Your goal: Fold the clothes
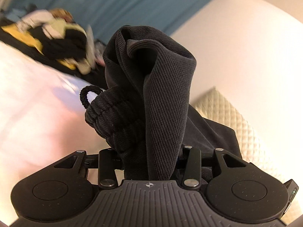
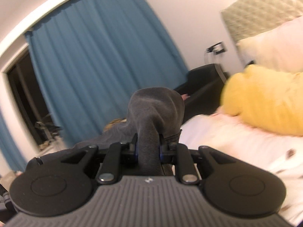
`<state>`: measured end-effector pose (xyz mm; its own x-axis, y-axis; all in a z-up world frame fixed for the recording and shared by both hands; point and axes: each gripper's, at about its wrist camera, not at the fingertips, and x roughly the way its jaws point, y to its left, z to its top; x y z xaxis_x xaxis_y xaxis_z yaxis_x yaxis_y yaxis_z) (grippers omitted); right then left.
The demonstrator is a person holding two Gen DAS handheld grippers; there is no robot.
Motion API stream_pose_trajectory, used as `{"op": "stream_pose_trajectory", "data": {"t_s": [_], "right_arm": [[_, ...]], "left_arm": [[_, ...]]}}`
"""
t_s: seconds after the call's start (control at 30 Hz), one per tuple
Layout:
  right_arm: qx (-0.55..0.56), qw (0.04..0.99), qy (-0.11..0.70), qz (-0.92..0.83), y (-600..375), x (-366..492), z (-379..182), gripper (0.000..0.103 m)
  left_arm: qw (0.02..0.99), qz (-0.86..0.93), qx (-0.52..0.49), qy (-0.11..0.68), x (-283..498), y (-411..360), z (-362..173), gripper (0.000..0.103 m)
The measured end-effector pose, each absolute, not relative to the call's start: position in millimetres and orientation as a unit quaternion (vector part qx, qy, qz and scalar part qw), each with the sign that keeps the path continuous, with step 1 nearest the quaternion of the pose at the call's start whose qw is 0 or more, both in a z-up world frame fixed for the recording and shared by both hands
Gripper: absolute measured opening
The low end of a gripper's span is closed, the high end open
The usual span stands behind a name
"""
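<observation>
A dark grey garment [image 1: 162, 87] with a gathered waistband and a drawstring loop bunches up thickly between the jaws of my left gripper [image 1: 151, 158], which is shut on it and held above the white bed [image 1: 34, 113]. My right gripper [image 2: 148, 149] is shut on another fold of the same dark grey garment [image 2: 155, 109], which bulges up over the jaws and trails down to the left. The fingertips of both grippers are hidden by the cloth.
A heap of mixed clothes [image 1: 56, 37], black, yellow and white, lies on the bed at the upper left. A yellow garment [image 2: 265, 98] rests on the bed by a pale pillow [image 2: 274, 45]. Blue curtains [image 2: 98, 56], a quilted headboard [image 1: 233, 117] and a black bedside table [image 2: 204, 87] stand around.
</observation>
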<state>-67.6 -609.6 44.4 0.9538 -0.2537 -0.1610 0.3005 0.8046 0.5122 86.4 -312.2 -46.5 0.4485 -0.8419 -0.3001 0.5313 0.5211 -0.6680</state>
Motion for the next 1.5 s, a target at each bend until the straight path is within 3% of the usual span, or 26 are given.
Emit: {"op": "stream_pose_trajectory", "data": {"t_s": [0.27, 0.4, 0.53, 0.67, 0.73, 0.77, 0.8, 0.93, 1.23, 1.5], "right_arm": [[0.321, 0.905, 0.150, -0.234, -666.3, -52.9, -109.4, 0.023], [0.316, 0.913, 0.123, -0.227, -666.3, -56.9, -133.7, 0.025], [0.316, 0.911, 0.129, -0.231, -667.2, -54.0, -132.3, 0.027], [0.302, 0.910, 0.141, -0.247, -658.1, -65.1, -120.9, 0.054], [0.283, 0.913, 0.145, -0.256, -648.0, -71.9, -112.5, 0.056], [0.273, 0.916, 0.146, -0.255, -643.5, -77.7, -108.9, 0.056], [0.262, 0.919, 0.146, -0.255, -637.9, -83.7, -104.1, 0.056], [0.240, 0.929, 0.138, -0.245, -614.4, -104.2, -93.2, 0.056], [0.210, 0.955, 0.094, -0.187, -547.1, -97.4, -19.3, 0.055], [0.158, 0.979, 0.080, -0.102, -454.8, -69.3, 46.4, 0.054]], "left_arm": [[0.801, -0.423, -0.163, 0.391, 152.8, -374.8, -152.5, 0.049], [0.798, -0.446, -0.156, 0.373, 150.8, -368.8, -163.6, 0.050], [0.802, -0.435, -0.146, 0.381, 181.8, -373.4, -158.0, 0.050], [0.793, -0.427, -0.141, 0.411, 174.4, -364.3, -148.5, 0.059], [0.801, -0.412, -0.125, 0.416, 169.8, -352.9, -143.3, 0.073], [0.812, -0.399, -0.110, 0.411, 166.8, -346.3, -138.7, 0.088], [0.828, -0.388, -0.085, 0.395, 159.4, -338.3, -131.3, 0.095], [0.856, -0.368, -0.018, 0.362, 129.4, -307.3, -98.2, 0.095], [0.900, -0.334, 0.003, 0.279, 79.0, -228.8, -6.9, 0.095], [0.929, -0.290, 0.004, 0.232, 76.3, -146.5, 36.5, 0.095]]}}
